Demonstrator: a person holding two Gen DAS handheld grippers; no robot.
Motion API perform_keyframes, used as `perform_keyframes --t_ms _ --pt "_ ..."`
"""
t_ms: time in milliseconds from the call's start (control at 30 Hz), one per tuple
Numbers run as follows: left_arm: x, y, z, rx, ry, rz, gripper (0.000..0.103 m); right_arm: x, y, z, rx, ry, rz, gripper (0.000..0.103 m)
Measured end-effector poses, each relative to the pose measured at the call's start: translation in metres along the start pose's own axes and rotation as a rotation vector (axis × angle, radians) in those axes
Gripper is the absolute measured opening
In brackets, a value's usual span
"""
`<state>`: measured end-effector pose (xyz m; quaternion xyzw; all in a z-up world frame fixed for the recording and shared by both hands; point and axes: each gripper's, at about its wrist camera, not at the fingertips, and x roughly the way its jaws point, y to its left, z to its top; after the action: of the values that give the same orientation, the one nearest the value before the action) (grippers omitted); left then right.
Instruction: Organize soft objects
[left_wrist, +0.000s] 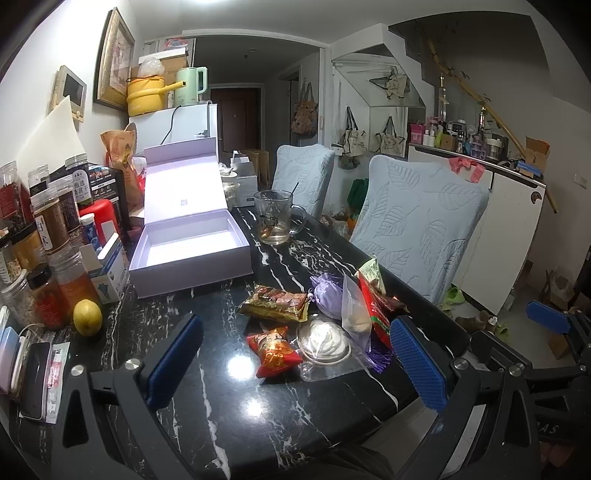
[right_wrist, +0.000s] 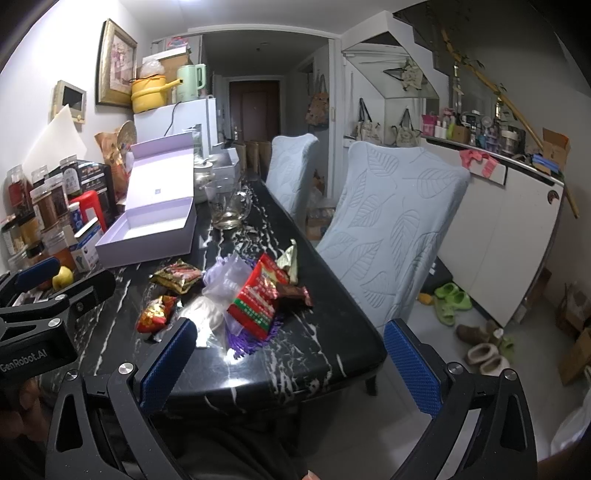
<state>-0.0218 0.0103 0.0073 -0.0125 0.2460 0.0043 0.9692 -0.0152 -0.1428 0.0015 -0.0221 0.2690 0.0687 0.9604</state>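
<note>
A pile of soft things lies on the black marble table (left_wrist: 207, 406): a small red snack packet (left_wrist: 272, 350), a gold-red packet (left_wrist: 275, 302), a lilac pouch (left_wrist: 327, 297), a clear bag with a white bun (left_wrist: 327, 341) and a red-green packet (left_wrist: 376, 312). The same pile shows in the right wrist view, with the red-green packet (right_wrist: 258, 295) on top. An open empty lilac box (left_wrist: 192, 254) stands behind, also in the right wrist view (right_wrist: 147, 229). My left gripper (left_wrist: 295, 363) is open just in front of the pile. My right gripper (right_wrist: 288, 363) is open, near the table's front edge.
Jars, bottles and a lemon (left_wrist: 87, 316) crowd the table's left side. A glass mug (left_wrist: 275, 218) stands behind the pile. Two pale blue covered chairs (left_wrist: 421, 218) stand along the right edge. Slippers (right_wrist: 450, 295) lie on the floor.
</note>
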Motion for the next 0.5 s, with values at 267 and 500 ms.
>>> perform_keyframes --t_ms 267,500 --pt "-0.0001 0.0001 -0.0002 0.002 0.003 -0.001 0.103 0.0006 -0.001 0.0007 0.0 0.001 -0.002 0.103" --pt "0.0003 0.0003 -0.0002 0.001 0.003 -0.004 0.103 0.0004 -0.0007 0.0003 0.001 0.001 -0.002 0.103"
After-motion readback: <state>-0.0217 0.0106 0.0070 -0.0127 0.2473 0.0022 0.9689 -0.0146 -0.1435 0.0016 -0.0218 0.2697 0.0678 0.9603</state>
